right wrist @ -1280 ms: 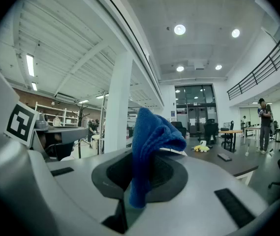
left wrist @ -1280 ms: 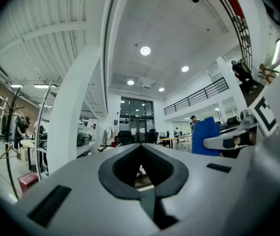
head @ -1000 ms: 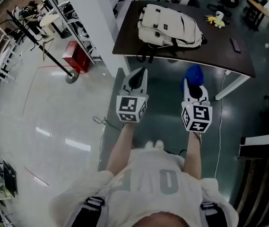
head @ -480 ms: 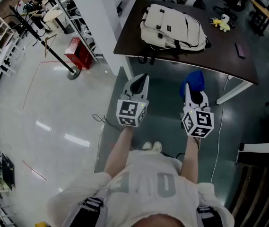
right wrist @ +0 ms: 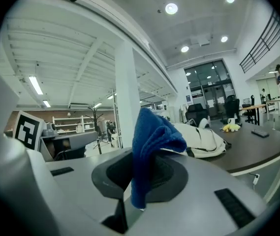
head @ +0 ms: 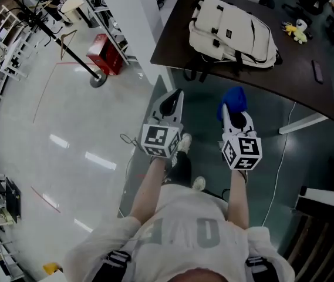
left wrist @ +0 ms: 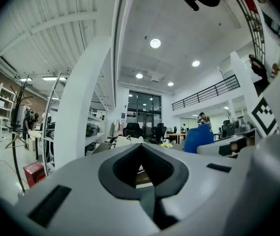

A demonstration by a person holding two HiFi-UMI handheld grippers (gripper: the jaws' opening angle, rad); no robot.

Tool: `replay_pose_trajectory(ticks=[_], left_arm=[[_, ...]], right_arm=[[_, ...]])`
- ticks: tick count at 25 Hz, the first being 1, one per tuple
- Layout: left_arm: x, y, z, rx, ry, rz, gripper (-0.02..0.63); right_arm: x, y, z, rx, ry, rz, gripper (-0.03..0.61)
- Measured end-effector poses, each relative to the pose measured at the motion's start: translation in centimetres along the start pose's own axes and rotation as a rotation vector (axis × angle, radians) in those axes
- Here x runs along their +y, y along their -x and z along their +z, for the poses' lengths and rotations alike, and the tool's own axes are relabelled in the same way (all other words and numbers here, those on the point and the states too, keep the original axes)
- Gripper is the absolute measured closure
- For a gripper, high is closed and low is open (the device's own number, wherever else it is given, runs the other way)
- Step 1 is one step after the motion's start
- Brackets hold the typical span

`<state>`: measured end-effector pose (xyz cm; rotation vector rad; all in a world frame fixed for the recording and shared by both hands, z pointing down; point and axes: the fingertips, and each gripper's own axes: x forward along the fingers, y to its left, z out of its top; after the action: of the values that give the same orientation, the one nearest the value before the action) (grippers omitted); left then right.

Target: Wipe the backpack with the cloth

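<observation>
1. The right claw [head: 232, 111] is clenched on a blue cloth [head: 235, 97]. In the right gripper view the cloth [right wrist: 152, 146] stands up out of the pinched jaws and folds over at its top.
2. The left claw [head: 172, 101] is closed on nothing; its own view shows the jaws [left wrist: 142, 178] meeting with only the room beyond them.
3. The backpack [head: 231, 31] lies flat on the dark table [head: 299, 69], well apart from both claws, which hang over the floor short of the table's near edge.
4. From the right claw the backpack sits at about 12 o'clock; from the left claw, nearer 1 o'clock. The cloth-bearing right claw is the nearer one.
5. The backpack's long axis runs roughly from 10 to 4 o'clock, so a straight reach forward should meet its near long side.
</observation>
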<state>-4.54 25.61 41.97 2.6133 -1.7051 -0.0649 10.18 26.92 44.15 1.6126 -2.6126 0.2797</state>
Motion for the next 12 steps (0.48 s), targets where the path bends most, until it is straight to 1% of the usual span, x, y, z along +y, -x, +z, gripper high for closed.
replay_pose_trajectory(ticks=[5,9,12], left_arm=[[6.2,-6.0,-1.5,0.004,0.027,0.000,0.610],[11.3,-12.3,-1.5,0.007,0.047,-0.025,0.610],[14.9,-16.5,-1.4,0.014,0.076,-0.046,0.609]], right_arm=[[-0.1,-9.9,0.8,0.025,0.046,0.032,0.534],[-0.9,-19.3,1.8,0.046,0.026,0.017,0.534],[-1.0,-25.7,1.4,0.084,0.008,0.005,0.534]])
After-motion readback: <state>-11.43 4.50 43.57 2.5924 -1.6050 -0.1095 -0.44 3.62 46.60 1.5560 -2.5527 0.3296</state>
